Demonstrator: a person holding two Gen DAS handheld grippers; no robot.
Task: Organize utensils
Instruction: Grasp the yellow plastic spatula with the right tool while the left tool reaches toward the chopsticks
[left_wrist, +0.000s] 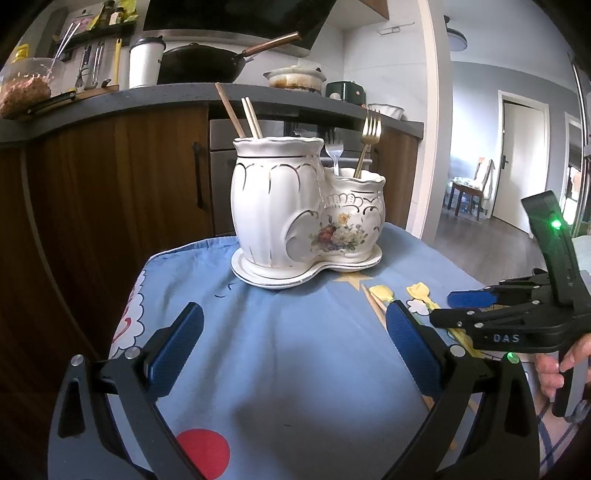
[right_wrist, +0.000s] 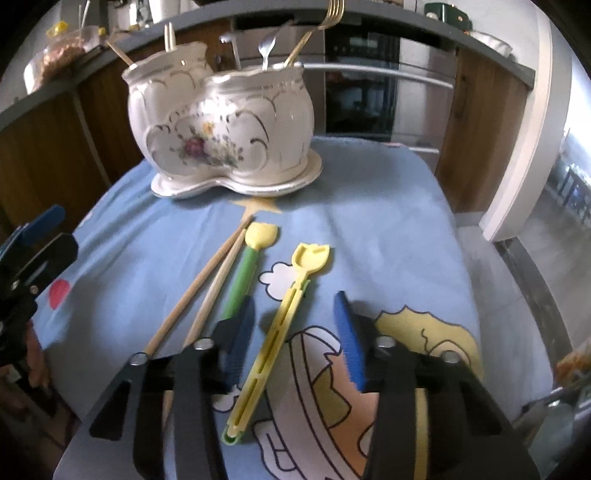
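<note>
Across the blue cartoon-print cloth (left_wrist: 295, 350) covering the counter, bare fabric lies open between the wide, empty jaws of the left gripper (left_wrist: 291, 349); the cloth's edges fall away at 9 and 3 o'clock. Wooden kitchen cabinets (left_wrist: 110, 184) stand behind. At 12 o'clock sits the white floral ceramic utensil holder (right_wrist: 221, 129), with chopsticks and forks inside. The right gripper (right_wrist: 295, 336) has its jaws partly closed astride the yellow slotted utensil (right_wrist: 275, 336), not touching it; loose chopsticks (right_wrist: 195, 288) and a green-handled utensil (right_wrist: 243, 273) lie just beside.
</note>
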